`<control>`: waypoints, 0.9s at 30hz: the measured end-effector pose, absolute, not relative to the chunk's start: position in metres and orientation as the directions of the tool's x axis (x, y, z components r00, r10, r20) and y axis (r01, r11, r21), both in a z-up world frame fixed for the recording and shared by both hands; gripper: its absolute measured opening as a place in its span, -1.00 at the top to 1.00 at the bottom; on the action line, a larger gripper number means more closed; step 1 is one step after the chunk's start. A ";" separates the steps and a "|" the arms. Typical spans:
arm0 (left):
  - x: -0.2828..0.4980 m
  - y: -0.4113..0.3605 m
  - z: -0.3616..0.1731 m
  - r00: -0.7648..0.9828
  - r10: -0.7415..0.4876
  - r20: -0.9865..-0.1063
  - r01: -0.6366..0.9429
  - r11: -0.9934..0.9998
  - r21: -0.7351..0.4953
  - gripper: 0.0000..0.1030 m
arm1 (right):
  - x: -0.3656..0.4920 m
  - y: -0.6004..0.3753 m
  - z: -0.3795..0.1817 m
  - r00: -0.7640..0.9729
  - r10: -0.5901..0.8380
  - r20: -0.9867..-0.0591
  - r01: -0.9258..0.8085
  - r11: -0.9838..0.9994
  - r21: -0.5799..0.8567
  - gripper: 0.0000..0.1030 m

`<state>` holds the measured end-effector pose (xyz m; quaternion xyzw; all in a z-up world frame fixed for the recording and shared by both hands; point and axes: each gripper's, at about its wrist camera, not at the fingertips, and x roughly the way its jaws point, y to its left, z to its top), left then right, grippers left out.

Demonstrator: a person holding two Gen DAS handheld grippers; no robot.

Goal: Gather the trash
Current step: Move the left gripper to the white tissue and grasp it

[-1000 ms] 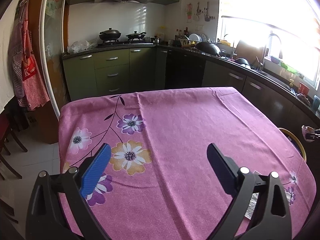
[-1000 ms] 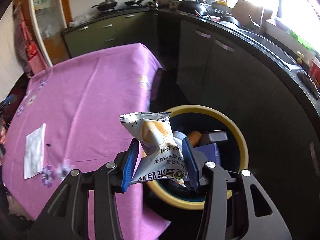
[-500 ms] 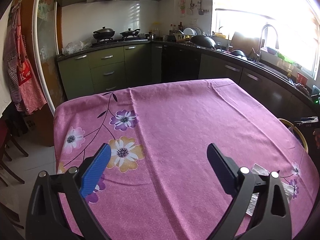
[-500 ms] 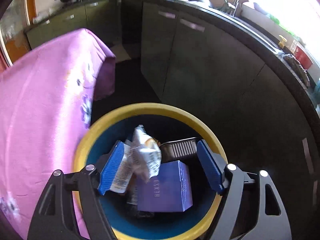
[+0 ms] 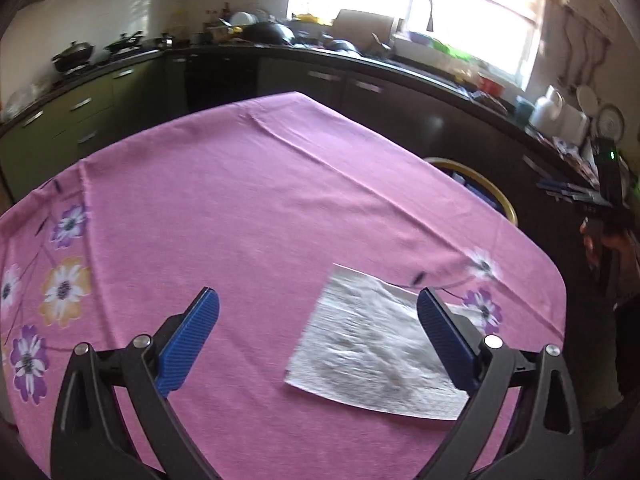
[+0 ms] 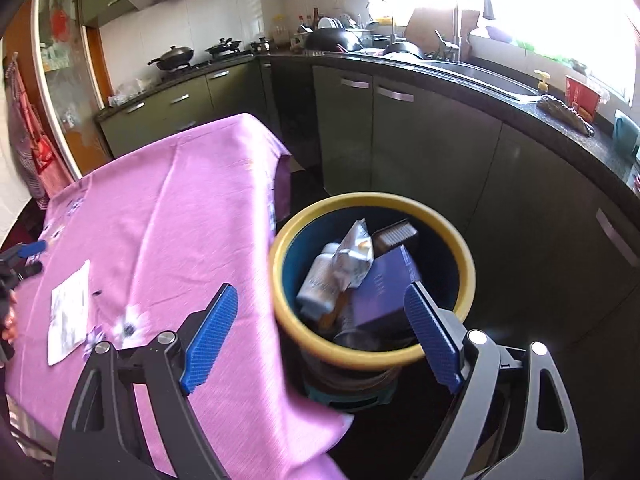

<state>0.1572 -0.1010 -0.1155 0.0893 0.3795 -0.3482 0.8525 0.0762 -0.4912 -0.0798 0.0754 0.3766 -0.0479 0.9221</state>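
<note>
Nearest the left wrist camera, we find the left gripper [image 5: 318, 330] standing wide with nothing between its blue pads [image 5: 188, 342]; it hangs over the pink flowered tablecloth [image 5: 240, 208], and under its right finger lies a flat white paper napkin [image 5: 372, 344], creased and faintly stained, close to the cloth's near right corner; whether the finger touches the paper we cannot tell. Beyond that corner we note the yellow rim of the trash bin [image 5: 484, 184] showing past the table edge, and at the far right a hand [image 5: 600, 240] on dark gear, blurred.

Nearest the right wrist camera, we find the right gripper [image 6: 320, 320] with its jaws spread wide, having just been opening, and holding nothing; it sits above the near rim of the trash bin [image 6: 400, 356], which stands on the floor just beside the draped edge of the tablecloth [image 6: 172, 216]. Inside the bin we record a silver snack wrapper [image 6: 354, 256] lying on top, a white bottle [image 6: 318, 284] to its left, a purple box [image 6: 384, 288] to its right and a dark ridged tray [image 6: 396, 234] behind; the wrapper is clear of both pads. Further left on the cloth lies the same napkin [image 6: 68, 312], with the other gripper at the picture's edge. Farthest back we observe green cabinets [image 6: 224, 88], a counter with pans [image 6: 176, 56] and a sink [image 6: 480, 72] under a bright window.
</note>
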 end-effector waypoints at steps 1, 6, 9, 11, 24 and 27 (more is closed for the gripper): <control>0.152 -0.113 -0.120 0.446 -0.522 -0.727 0.686 0.721 -0.096 -0.84 | 0.073 -0.488 -0.079 0.716 -0.021 -0.698 0.140 0.984 0.113 -0.64; 0.141 -0.152 -0.141 0.379 -0.484 -0.789 0.736 0.675 -0.061 -0.84 | 0.058 -0.475 -0.080 0.738 0.047 -0.673 0.096 0.980 0.174 -0.65; 0.139 -0.160 -0.145 0.347 -0.500 -0.794 0.740 0.666 -0.096 -0.84 | 0.057 -0.474 -0.086 0.734 0.064 -0.676 0.081 0.980 0.181 -0.65; 0.140 -0.162 -0.144 0.352 -0.490 -0.798 0.737 0.671 -0.087 -0.84 | 0.054 -0.475 -0.089 0.736 0.073 -0.673 0.082 0.977 0.196 -0.65; 0.118 -0.168 -0.140 0.409 -0.450 -0.794 0.746 0.666 0.007 -0.38 | 0.051 -0.487 -0.096 0.741 0.107 -0.663 0.088 0.963 0.254 -0.66; 0.116 -0.168 -0.138 0.408 -0.457 -0.791 0.749 0.663 0.003 -0.23 | 0.052 -0.485 -0.096 0.741 0.112 -0.662 0.082 0.964 0.254 -0.66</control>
